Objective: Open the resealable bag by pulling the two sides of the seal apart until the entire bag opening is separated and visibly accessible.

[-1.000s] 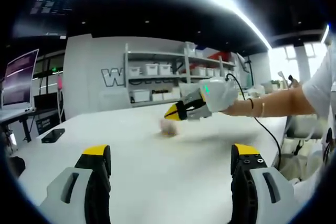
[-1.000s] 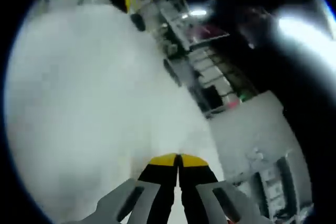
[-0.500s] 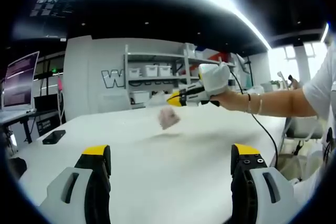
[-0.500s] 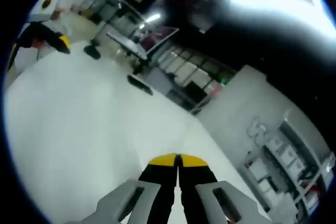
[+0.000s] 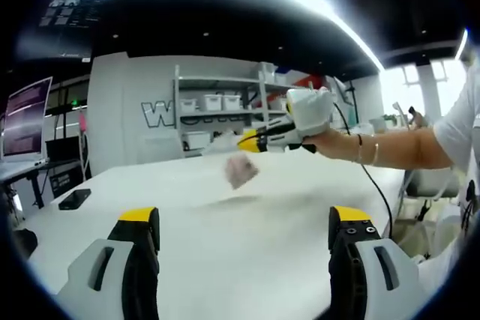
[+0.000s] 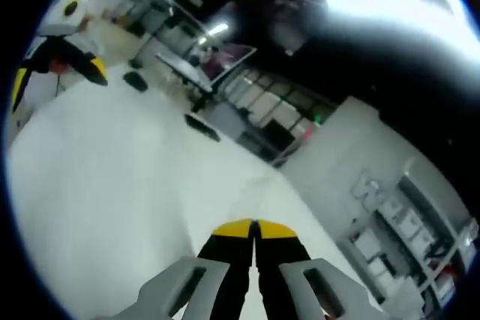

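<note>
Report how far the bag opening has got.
Done: the right gripper has the bag pinched by its top edge, hanging above the white table. In hand: nothing more; the left gripper waits open, away from the bag. Left: grip the other side and pull the seal apart. Whether the seal has parted is too blurred to tell.

White table (image 5: 247,237) bears a dark phone (image 5: 75,199) near its edge

One bag (image 5: 238,168), two hand-held grippers (image 5: 249,142) (image 5: 244,256), one phone (image 5: 75,198) (dark, on table (image 5: 225,245)).
</note>
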### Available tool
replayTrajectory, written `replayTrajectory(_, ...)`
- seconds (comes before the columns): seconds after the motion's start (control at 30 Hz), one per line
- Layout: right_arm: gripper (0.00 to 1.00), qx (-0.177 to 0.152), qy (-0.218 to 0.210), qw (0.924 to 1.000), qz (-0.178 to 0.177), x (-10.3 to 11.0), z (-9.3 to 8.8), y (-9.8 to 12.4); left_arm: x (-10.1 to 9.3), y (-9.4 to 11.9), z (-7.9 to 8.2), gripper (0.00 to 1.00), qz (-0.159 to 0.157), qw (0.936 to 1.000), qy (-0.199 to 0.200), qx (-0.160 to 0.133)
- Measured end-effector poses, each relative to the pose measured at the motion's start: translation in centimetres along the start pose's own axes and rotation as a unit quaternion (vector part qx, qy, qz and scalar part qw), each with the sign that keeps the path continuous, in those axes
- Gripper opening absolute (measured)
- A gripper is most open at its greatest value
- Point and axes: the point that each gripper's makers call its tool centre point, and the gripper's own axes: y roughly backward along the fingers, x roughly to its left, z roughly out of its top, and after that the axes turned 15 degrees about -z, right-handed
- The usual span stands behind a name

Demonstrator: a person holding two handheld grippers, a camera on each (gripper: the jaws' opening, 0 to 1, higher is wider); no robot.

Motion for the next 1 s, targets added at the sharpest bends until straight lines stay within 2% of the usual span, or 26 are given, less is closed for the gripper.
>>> replayTrajectory(0.2,0.00,-0.004,-0.005,0.9999,-0.008,-0.5,0.5,1.4,-0.2,0.0,0.1,0.92,-0.003,1.0000,-0.002,0.002)
replayTrajectory(0.73,0.00,-0.020,-0.003,0.9997,-0.010,0.2,1.6,4.8,-1.2,-0.4,-0.1,0.90,-0.012,0.9999,-0.002,0.005)
replayTrajectory(1.0,0.00,-0.032,-0.006,0.9995,-0.006,1.2,2.2,6.6,-2.0,-1.0,-0.8,0.85,-0.024,0.9997,0.001,0.009)
